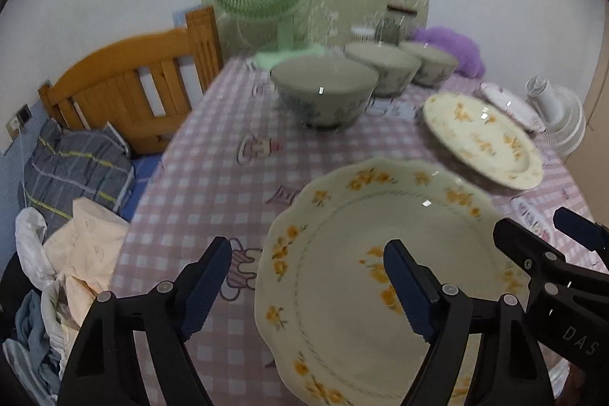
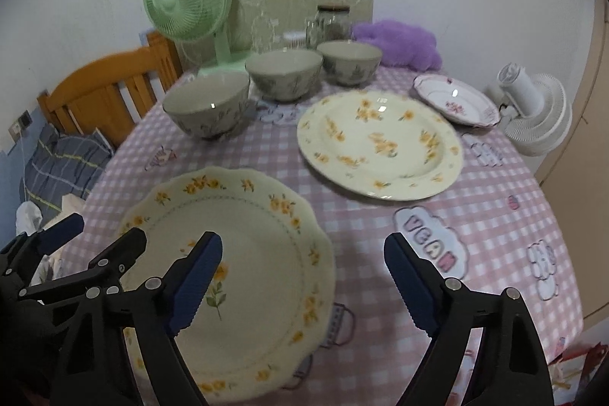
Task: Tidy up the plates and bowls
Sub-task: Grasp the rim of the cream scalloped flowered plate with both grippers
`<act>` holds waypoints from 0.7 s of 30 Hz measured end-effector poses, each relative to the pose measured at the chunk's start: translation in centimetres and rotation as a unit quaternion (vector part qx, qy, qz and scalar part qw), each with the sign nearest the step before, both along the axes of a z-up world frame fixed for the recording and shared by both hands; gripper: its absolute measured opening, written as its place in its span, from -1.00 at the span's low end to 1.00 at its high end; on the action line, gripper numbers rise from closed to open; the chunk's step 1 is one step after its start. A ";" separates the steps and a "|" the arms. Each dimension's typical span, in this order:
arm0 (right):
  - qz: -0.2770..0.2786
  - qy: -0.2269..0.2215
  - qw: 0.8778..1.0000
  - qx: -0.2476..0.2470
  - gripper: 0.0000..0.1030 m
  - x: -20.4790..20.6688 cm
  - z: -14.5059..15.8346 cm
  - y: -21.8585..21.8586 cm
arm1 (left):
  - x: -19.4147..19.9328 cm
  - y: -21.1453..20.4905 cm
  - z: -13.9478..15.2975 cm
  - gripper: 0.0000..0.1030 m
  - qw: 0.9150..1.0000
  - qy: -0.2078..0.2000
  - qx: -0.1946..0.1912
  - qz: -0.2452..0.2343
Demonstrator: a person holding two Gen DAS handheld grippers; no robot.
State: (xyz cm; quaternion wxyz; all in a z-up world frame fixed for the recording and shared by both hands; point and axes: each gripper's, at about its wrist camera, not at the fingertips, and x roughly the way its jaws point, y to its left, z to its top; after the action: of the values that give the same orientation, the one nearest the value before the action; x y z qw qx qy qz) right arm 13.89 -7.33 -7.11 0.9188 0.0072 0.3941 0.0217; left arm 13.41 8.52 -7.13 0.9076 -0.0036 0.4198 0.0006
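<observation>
Grippers: my left gripper (image 1: 304, 288) and right gripper (image 2: 302, 286) both gape, nothing held, straddling opposite rims of scalloped plate (image 2: 243, 253).
Table (image 2: 380, 227): round yellow-flower plate (image 2: 380, 143) behind; pink plate (image 2: 455, 99) beyond.
Far: three bowls (image 2: 283, 73) in row.
</observation>
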 end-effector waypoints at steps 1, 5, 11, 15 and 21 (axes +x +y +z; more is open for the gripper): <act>-0.001 0.006 1.000 -0.001 0.69 0.4 -0.3 0.2 | 0.4 0.3 -0.6 0.61 1.000 0.010 -0.003 -0.002; -0.006 0.031 0.999 -0.003 0.67 1.7 -1.9 0.8 | 1.7 0.6 -2.0 0.52 0.999 0.033 -0.015 -0.016; -0.021 0.065 0.998 -0.003 0.55 3.0 -3.8 0.9 | 3.0 0.1 -3.6 0.38 0.997 0.062 -0.023 -0.047; -0.029 0.086 0.996 0.000 0.44 3.8 -4.7 0.9 | 3.5 0.2 -3.9 0.36 0.996 0.063 -0.032 -0.058; -0.036 0.099 0.994 -0.010 0.36 4.3 -5.3 1.3 | 3.7 0.2 -3.9 0.38 0.995 0.068 -0.035 -0.068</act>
State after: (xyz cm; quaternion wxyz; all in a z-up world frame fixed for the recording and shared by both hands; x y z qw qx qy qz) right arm 18.19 -5.99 -12.42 0.8756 0.0150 0.4825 -0.0164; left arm 17.13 8.69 -11.07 0.8741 -0.0068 0.4797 -0.0759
